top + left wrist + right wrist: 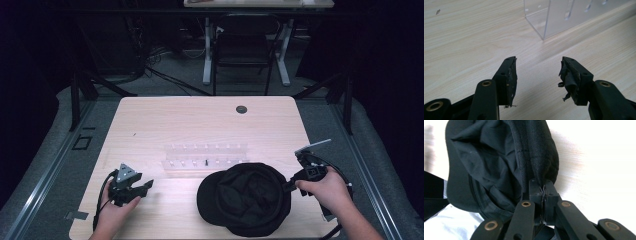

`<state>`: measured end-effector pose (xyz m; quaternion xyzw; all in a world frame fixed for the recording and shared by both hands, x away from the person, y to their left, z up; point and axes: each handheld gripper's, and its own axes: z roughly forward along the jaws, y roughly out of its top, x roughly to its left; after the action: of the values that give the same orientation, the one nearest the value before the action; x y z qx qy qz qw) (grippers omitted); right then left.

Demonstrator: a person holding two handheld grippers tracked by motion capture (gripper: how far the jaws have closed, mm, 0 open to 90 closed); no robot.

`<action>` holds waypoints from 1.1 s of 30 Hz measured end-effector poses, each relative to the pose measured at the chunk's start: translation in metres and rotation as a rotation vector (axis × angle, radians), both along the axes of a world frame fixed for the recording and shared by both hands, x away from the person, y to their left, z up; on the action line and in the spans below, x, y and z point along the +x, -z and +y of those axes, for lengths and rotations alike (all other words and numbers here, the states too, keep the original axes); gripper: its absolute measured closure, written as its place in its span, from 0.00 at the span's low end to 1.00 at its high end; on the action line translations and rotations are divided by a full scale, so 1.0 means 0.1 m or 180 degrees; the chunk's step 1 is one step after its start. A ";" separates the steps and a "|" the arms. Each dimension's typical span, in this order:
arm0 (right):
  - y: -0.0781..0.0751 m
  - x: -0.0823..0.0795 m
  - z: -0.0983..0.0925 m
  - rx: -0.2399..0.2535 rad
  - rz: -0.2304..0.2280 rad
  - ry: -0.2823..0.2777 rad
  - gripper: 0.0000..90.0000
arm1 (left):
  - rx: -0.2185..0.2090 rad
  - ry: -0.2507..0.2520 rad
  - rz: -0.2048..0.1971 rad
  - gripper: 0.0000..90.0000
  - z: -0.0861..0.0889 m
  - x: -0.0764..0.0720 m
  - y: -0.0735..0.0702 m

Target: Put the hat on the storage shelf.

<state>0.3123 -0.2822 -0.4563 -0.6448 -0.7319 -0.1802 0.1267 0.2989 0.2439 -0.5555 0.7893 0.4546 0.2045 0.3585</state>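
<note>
One black cap (245,197), crown down, at the near right of one pale wooden table (165,120). Right gripper (543,188): jaws pinching the cap's rim. Left gripper (537,75), near left: jaws spread, holding nothing. One clear acrylic rack (205,159) mid-table. Beyond: one chair (244,47), grey floor, dark room.

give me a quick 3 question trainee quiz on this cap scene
1. True or false: the right gripper is shut on the edge of the black cap.
2. What stands just beyond the cap on the table? A) a clear acrylic rack B) a metal bowl C) a book
3. How do the jaws of the left gripper stand, and is anything between them?

Key: 1 true; 2 A; 3 open, with nothing between them, just bare tabletop.
</note>
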 end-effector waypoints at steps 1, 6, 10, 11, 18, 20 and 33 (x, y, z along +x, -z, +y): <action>-0.01 0.00 0.02 0.0035 -0.0037 0.0053 0.98 | -0.0005 -0.0006 -0.0003 0.52 0.00 0.00 0.00; -0.11 0.02 0.05 0.0105 0.0003 0.0022 0.98 | 0.0010 0.0008 -0.0015 0.52 0.00 0.00 0.00; -0.19 0.05 0.08 0.0133 0.0023 -0.0009 0.98 | 0.0007 0.0007 -0.0014 0.52 0.00 0.00 0.00; -0.21 0.05 0.10 0.0148 0.0018 0.0026 0.98 | 0.0017 0.0013 -0.0012 0.52 0.01 0.00 0.00; -0.34 0.07 0.16 0.0224 0.0008 -0.0045 0.98 | 0.0013 0.0015 -0.0016 0.52 0.01 0.00 0.00; -0.37 0.07 0.18 0.0242 0.0014 -0.0038 0.98 | -0.0001 0.0002 -0.0017 0.52 0.01 0.00 0.00; -0.58 0.09 0.20 0.0857 0.0059 0.0056 0.98 | 0.0005 0.0004 -0.0019 0.52 0.01 0.00 0.00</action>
<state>0.3212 -0.2620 -0.3984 -0.6300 -0.6942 -0.2719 0.2173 0.2990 0.2447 -0.5555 0.7892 0.4529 0.2071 0.3594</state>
